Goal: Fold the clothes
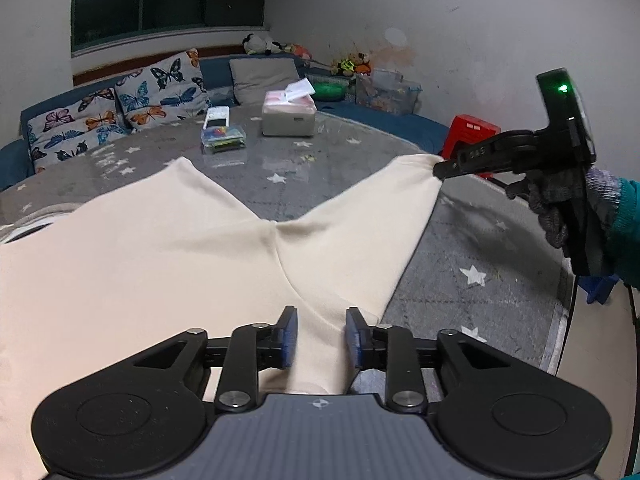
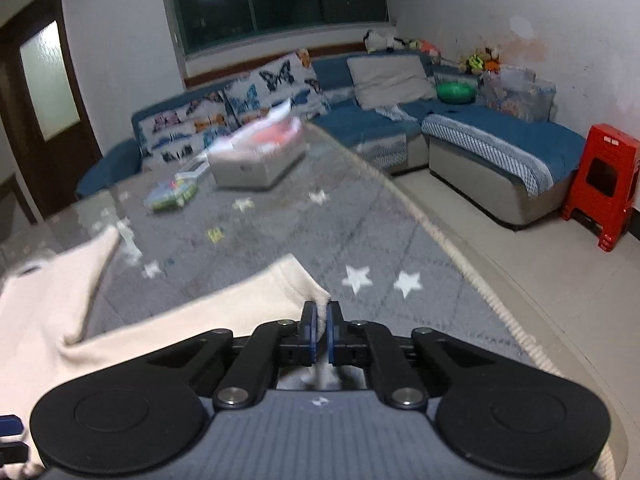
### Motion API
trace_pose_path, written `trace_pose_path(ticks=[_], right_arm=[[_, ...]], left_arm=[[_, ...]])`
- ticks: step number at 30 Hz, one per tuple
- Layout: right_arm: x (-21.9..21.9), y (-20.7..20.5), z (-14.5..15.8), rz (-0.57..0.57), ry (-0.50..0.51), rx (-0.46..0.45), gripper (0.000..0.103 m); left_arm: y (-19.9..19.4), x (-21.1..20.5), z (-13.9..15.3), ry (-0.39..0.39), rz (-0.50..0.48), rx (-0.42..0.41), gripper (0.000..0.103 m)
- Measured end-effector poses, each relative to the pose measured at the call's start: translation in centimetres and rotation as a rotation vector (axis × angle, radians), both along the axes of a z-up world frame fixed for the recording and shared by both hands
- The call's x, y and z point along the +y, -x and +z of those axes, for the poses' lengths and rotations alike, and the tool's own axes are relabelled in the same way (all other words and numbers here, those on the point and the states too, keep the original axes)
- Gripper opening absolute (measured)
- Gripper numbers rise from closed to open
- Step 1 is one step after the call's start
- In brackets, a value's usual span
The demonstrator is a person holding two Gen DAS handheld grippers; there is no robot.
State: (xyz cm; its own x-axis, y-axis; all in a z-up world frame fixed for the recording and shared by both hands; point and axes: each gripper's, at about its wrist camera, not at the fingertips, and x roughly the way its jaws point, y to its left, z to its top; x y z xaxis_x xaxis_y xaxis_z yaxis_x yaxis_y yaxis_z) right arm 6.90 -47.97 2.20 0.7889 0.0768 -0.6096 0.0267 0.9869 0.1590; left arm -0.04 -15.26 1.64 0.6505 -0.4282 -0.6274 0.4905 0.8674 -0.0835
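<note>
The jaws of the left gripper (image 1: 321, 338) stand apart with a ridge of cream cloth (image 1: 160, 264) running between them, the blue pads (image 1: 290, 336) seemingly not pressing it; the jaws of the right gripper (image 2: 321, 334) are clamped on the tip of one corner of the cloth, pulling that corner up and taut; a gloved hand (image 1: 560, 208) in a teal sleeve (image 1: 624, 232) grips the right gripper's handle. The cloth spreads over the near part of the table (image 1: 460, 248) in a V, two ends reaching away; the table wears a grey cover with white stars; farther back on it sit a tissue box (image 1: 289, 118) and a small clear case (image 1: 224, 138); beyond lie a blue sofa (image 2: 480, 132) with butterfly cushions (image 1: 160, 88), and a red stool (image 2: 604, 184) by the wall.
</note>
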Motion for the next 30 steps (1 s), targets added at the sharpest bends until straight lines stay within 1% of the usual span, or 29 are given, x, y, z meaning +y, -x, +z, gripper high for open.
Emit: trace_pose_path(ticks=[4,7,9,12,16,19,22,27,30], right_arm=[[0.9,1.1,3.1,0.049,-0.008,-0.071,0.004],[2.9,1.8,6.0,0.129,0.007,-0.124,0.004],[4.8,2.4,7.6,0.196,0.014,-0.154,0.004],[7.7,3.1,9.7,0.291,0.025,-0.193,0.004],[13.1,4.2,11.9,0.455,0.030,-0.228,0.004],[17.1,4.6,12.4,0.563,0.032,-0.229,0.004],[21.4,4.9,11.9,0.664,0.041,-0.208,0.004],[27.2,5.3,10.0,0.789,0.054,-0.151,0.004],[29.4,6.1,8.5,0.848,0.062,-0.107,0.004]], left_arm=[[0.0,0.9,0.4,0.019,0.035,-0.006,0.031],[0.3,2.0,0.8,0.034,0.065,-0.014,0.032],[0.7,3.2,1.2,0.040,0.094,-0.026,0.035],[1.5,5.3,1.7,0.050,0.145,-0.041,0.035],[2.5,8.4,2.1,0.067,0.225,-0.055,0.039],[3.3,10.5,2.1,0.081,0.281,-0.060,0.039],[4.1,12.3,1.9,0.094,0.330,-0.059,0.040],[5.4,14.5,1.2,0.108,0.395,-0.042,0.040],[6.1,15.3,0.9,0.114,0.416,-0.034,0.040]])
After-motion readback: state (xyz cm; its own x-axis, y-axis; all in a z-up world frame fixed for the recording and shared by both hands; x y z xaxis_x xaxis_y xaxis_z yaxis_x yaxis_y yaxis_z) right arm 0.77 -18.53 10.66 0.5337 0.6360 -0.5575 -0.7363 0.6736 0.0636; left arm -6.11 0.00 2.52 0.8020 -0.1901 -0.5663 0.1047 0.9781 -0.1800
